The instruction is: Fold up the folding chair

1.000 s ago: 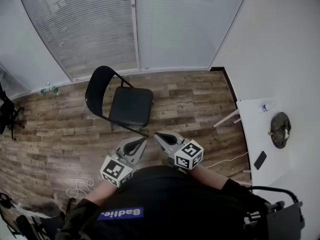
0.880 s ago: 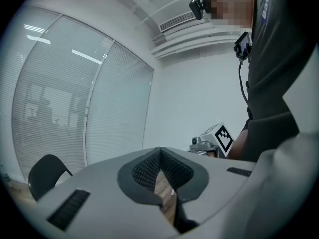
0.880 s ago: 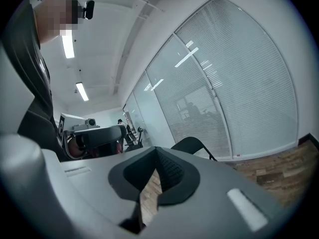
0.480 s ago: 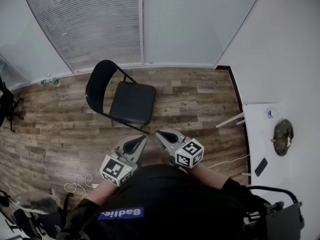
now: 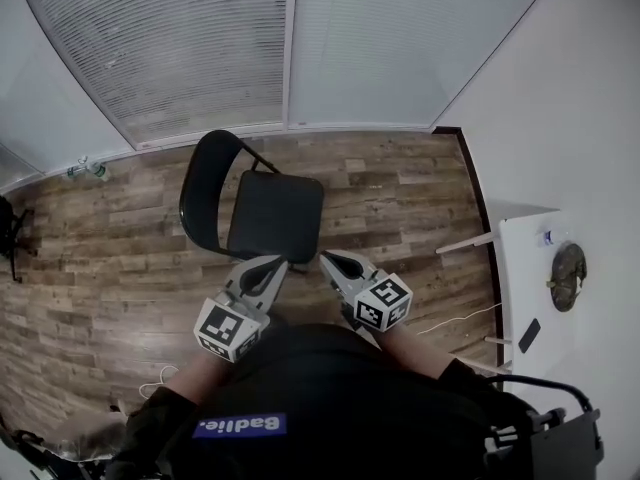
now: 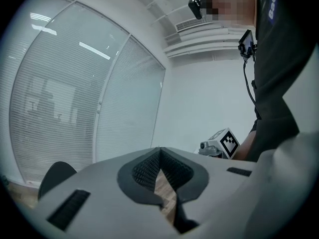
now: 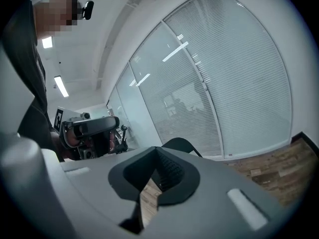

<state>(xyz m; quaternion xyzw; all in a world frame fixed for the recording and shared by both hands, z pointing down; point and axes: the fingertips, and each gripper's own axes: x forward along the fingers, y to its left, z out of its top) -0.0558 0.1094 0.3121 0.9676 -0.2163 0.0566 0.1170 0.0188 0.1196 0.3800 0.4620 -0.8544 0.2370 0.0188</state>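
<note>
Head view: folding chair [image 5: 262, 208] stood open at 12 o'clock, untouched; left gripper [image 5: 274, 265], right gripper [image 5: 329, 261] jaws pressed together, empty. Jaws needed spreading before taking hold.

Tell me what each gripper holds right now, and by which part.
Nothing is held. The left gripper and right gripper are both shut with nothing between their jaws. The chair stands unfolded ahead of them, ungripped.
</note>
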